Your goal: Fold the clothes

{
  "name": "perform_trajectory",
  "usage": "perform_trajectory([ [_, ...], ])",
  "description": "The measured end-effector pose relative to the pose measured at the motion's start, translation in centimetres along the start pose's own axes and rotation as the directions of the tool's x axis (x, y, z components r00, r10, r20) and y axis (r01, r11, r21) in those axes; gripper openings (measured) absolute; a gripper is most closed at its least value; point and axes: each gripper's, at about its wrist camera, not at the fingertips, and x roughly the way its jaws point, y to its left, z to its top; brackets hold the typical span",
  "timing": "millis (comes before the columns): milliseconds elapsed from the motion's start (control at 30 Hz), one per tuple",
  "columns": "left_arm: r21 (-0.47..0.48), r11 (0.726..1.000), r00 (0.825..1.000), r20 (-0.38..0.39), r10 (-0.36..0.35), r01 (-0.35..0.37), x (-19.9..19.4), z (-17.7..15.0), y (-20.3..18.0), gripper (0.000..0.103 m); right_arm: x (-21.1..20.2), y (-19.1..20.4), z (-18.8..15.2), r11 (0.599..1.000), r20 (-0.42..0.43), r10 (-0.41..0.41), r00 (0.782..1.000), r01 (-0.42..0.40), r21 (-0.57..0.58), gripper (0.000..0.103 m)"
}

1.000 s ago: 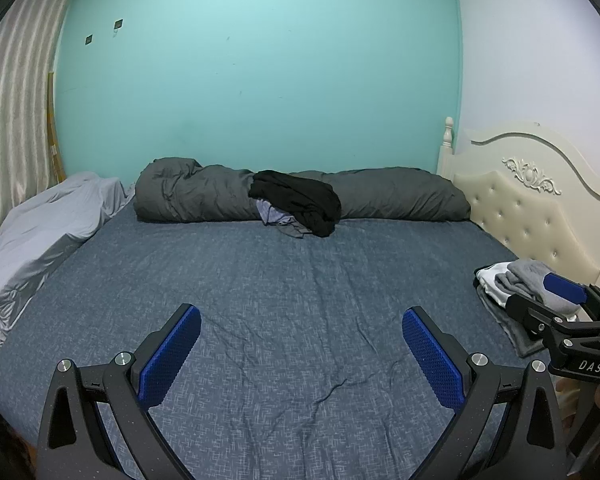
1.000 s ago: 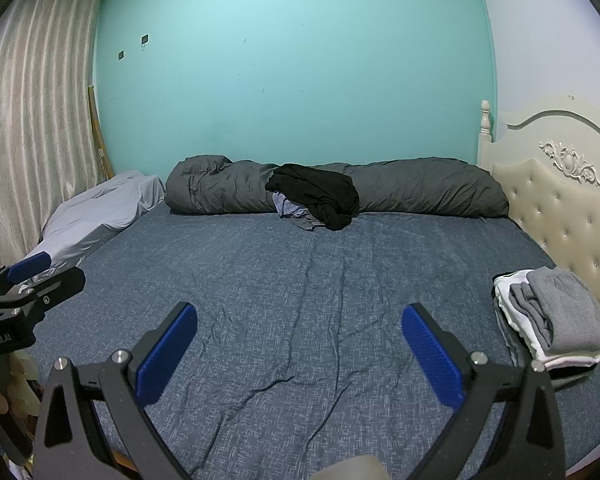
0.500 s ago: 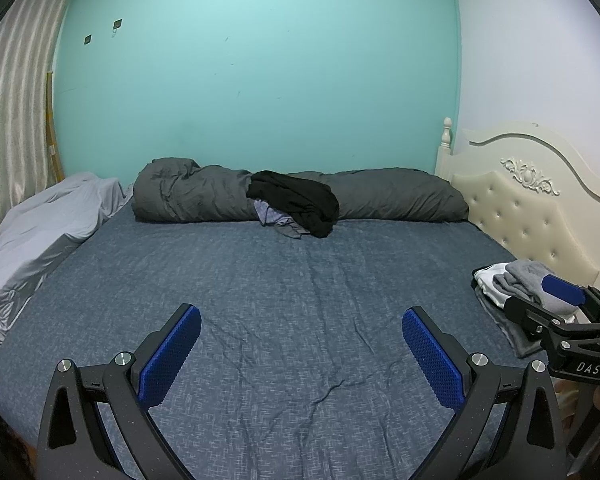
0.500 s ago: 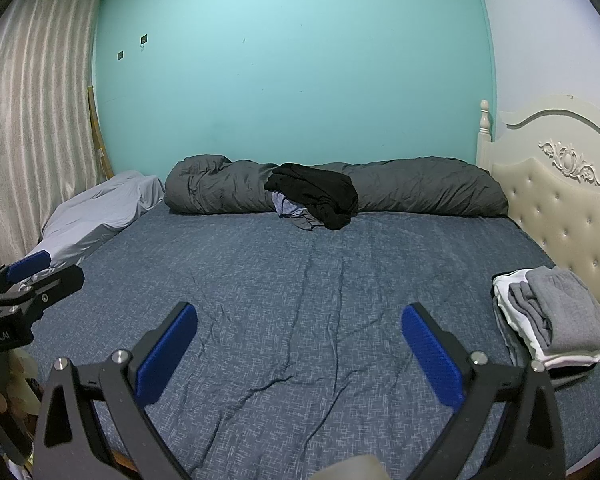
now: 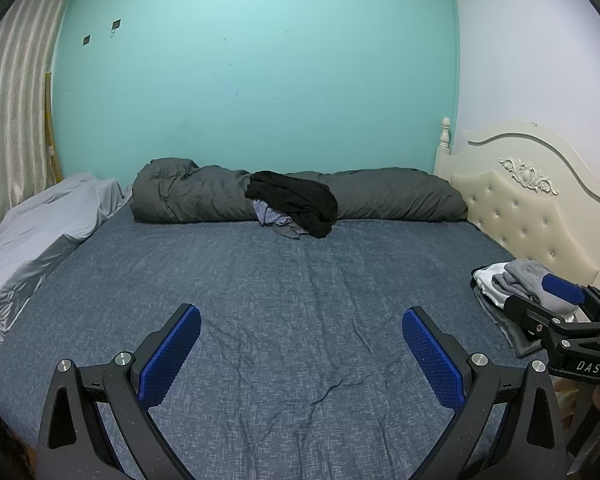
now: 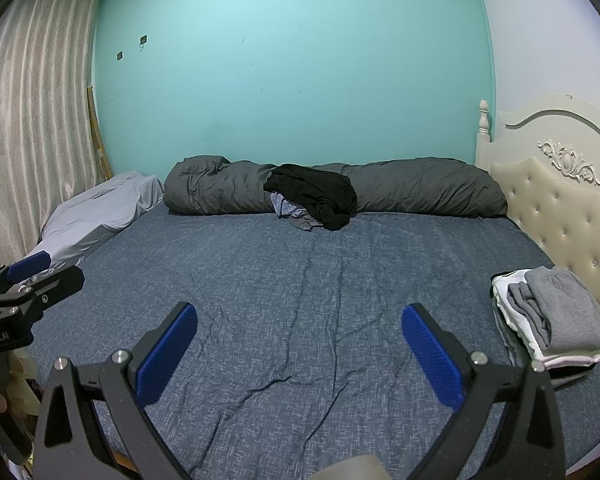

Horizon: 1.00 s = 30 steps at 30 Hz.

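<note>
I hold both grippers above the near edge of the bed [image 5: 300, 280], side by side, and both look toward the far wall. The left gripper [image 5: 301, 350] has its 2 blue pads spread wide, with nothing between them — only the blue patterned sheet shows in the gap. The right gripper [image 6: 300, 348] is the same: jaws spread, nothing pinched.

The clothes that are not folded lie at the far side of the bed, about in the middle. It is a small heap: a black garment [image 5: 296, 204] on top, and under it a light blue-grey piece [image 5: 269, 216] that comes out at the near left. The heap leans on a long dark grey duvet [image 5: 392, 196], which is rolled along the far edge under the turquoise wall [image 5: 260, 80]. Both grippers are well apart from this heap.

At the right edge of the bed, just beside the cream padded headboard [image 6: 560, 208], there is a stack of folded clothes [image 6: 556, 316] — a grey piece on top, white and dark grey below. In the left wrist view 1 finger of the right gripper partly covers this stack.

On the far left a light grey sheet [image 6: 96, 216] lies crumpled, near the striped curtain [image 6: 32, 120]. The middle of the bed has only some wrinkles.
</note>
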Motion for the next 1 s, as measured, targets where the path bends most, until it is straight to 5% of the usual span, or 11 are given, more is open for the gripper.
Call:
perform_trajectory([
  [667,-0.005,1.000,1.000,0.006,0.002,-0.002,0.8,0.2,-0.1,0.103,0.8,-0.1,0.2,1.000,-0.009,-0.007,1.000,0.007,-0.003,0.102],
  [1000,-0.037,0.999,1.000,-0.021,0.009,-0.010,5.1,-0.5,1.1,0.103,5.5,-1.9,-0.9,1.000,-0.081,-0.005,0.997,0.006,0.006,0.103],
])
